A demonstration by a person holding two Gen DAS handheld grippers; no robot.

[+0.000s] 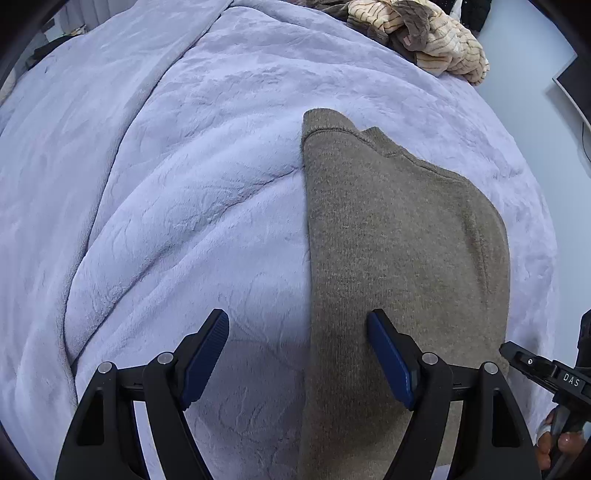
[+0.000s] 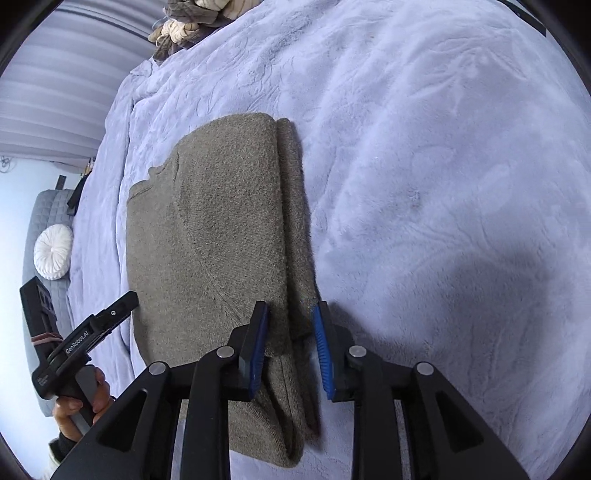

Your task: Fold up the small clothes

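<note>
Spread wide, the blue-padded fingers (image 1: 207, 354) of the left gripper (image 1: 297, 354) straddle the long left edge of the folded brown-grey knitted sweater (image 1: 388, 240); one pad hangs over the bare pale lavender plush blanket (image 1: 166, 184) and the other over the knit, with nothing pinched between them. That sweater lies flat on the blanket as a long narrow bundle, its ribbed neckline at the far end. To its right, the right gripper (image 2: 290, 343) has its two blue pads set a narrow gap apart on either side of the folded-over right-hand edge of the sweater. The cloth sits between them, but whether the pads press on it cannot be told. Beyond, at the far edge of the bed, a crumpled cream-and-brown striped garment (image 1: 424, 33) lies in a heap, well apart from the sweater.
</note>
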